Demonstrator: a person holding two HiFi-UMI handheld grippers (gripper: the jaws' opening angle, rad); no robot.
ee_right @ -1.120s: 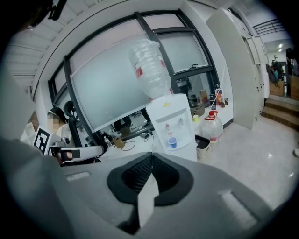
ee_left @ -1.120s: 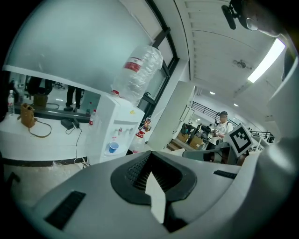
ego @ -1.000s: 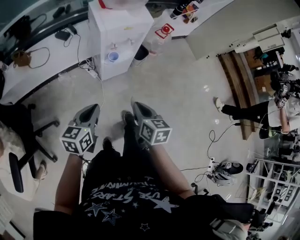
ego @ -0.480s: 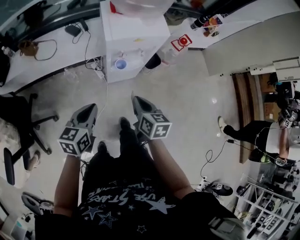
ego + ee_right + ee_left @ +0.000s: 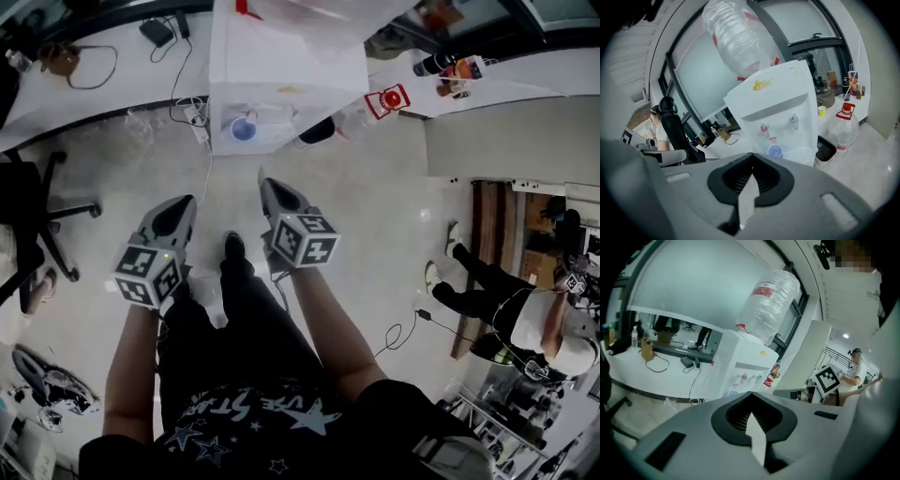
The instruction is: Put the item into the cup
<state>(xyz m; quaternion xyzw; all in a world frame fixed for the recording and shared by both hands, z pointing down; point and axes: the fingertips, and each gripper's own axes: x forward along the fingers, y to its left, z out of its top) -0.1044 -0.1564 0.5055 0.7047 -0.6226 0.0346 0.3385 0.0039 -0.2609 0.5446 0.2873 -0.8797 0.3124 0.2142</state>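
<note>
A blue cup [image 5: 244,128] stands on the drip tray of a white water dispenser [image 5: 281,80], under its taps. The cup also shows small in the right gripper view [image 5: 774,151] and in the left gripper view [image 5: 732,393]. My left gripper [image 5: 181,202] and right gripper [image 5: 263,180] are held side by side at waist height, both pointing at the dispenser and well short of it. Each one's jaws meet at the tip, left [image 5: 751,394] and right [image 5: 751,155], with nothing between them. No loose item for the cup shows in any view.
A large water bottle [image 5: 736,37] tops the dispenser. A spare jug with a red cap [image 5: 389,99] and a dark bin [image 5: 319,131] stand right of it. An office chair [image 5: 28,216] is at the left. Cables [image 5: 412,328] and another person [image 5: 511,309] are at the right.
The dispenser and cup have drawn nearer and slid toward the middle of the head view as I walk to them. Both grippers keep their pose and stay shut.
</note>
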